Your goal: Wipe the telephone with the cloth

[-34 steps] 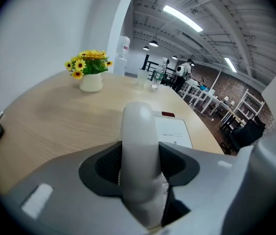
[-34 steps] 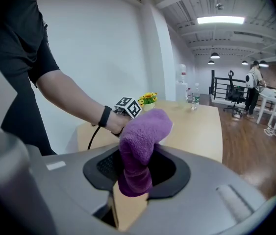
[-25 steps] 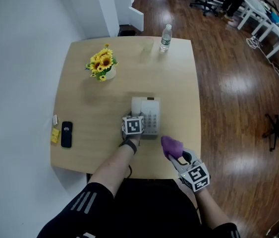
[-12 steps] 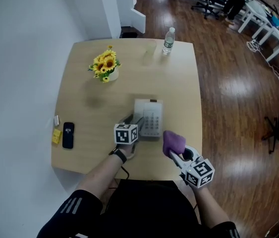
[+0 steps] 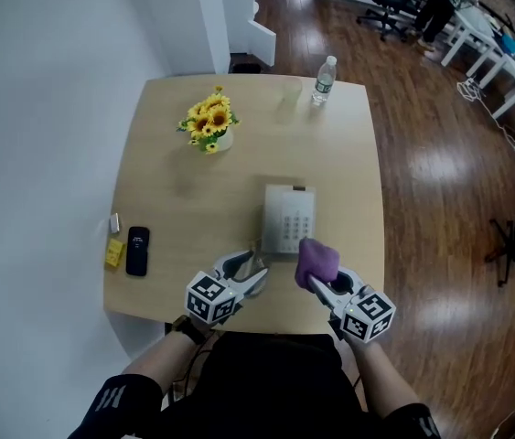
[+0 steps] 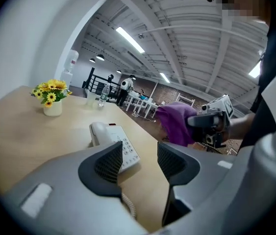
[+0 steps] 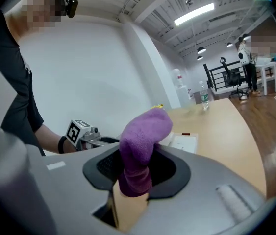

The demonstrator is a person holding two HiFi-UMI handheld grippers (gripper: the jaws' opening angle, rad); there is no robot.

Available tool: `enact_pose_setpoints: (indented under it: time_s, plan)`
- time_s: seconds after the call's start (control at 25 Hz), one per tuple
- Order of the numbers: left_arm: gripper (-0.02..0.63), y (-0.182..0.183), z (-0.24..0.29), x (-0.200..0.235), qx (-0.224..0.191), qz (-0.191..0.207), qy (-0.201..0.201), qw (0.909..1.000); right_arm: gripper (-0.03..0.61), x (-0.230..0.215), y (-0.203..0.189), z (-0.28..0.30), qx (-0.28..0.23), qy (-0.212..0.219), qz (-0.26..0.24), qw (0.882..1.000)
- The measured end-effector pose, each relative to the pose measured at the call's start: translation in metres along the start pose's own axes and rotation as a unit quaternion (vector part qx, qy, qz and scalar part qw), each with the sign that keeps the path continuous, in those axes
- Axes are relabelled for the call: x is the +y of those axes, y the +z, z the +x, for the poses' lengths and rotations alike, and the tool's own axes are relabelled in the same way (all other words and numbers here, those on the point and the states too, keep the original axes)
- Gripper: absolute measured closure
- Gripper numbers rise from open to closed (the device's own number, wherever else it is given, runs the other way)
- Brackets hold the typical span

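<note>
A white telephone [image 5: 288,219] lies flat in the middle of the wooden table [image 5: 175,163], handset on its left side; it also shows in the left gripper view as the telephone [image 6: 112,140]. My left gripper [image 5: 245,274] stands open near the table's front edge, just short of the phone's near left corner, nothing between its jaws. My right gripper [image 5: 316,280] is shut on a purple cloth [image 5: 316,261], bunched and hanging over the phone's near right corner. The cloth [image 7: 140,146] fills the right gripper view, and the cloth [image 6: 176,123] shows at the right of the left gripper view.
A pot of sunflowers [image 5: 209,123] stands at the back left. A water bottle [image 5: 323,79] is at the far edge. A black mobile phone [image 5: 137,250] and a small yellow item [image 5: 113,252] lie at the left edge. Wooden floor and office chairs surround the table.
My left gripper has drawn back from the telephone's left side toward the table's front edge. The right gripper with the cloth has shifted slightly toward the phone.
</note>
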State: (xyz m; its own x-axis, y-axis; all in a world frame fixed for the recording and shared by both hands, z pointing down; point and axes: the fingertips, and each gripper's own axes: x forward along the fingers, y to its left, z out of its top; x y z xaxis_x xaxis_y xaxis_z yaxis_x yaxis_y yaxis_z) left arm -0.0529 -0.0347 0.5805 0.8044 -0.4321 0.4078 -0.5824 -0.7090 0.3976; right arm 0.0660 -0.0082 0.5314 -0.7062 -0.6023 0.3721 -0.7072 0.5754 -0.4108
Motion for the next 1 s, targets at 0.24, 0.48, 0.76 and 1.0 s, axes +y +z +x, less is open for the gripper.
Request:
enact_pose_setpoints:
  time_s: [0.24,0.48,0.76,1.0]
  plan:
    - [0.396,-0.009,-0.033,-0.032,-0.009,-0.003,0.001,1.0,0.445,0.053,-0.014,0.007,0.027,0.046,-0.047,0.997]
    - [0.394,-0.008,-0.047,-0.092,-0.047,0.038,0.005,0.9982,0.445,0.098,-0.043,-0.031,0.041,0.096,-0.079,0.991]
    - [0.394,-0.03,-0.061,-0.178,-0.059,0.058,0.007,0.9966,0.445,0.109,-0.084,-0.117,0.028,0.094,-0.056,0.994]
    - [0.394,-0.051,-0.077,-0.224,-0.067,0.076,0.024,0.9945,0.445,0.1,-0.112,-0.174,0.012,0.072,-0.029,0.997]
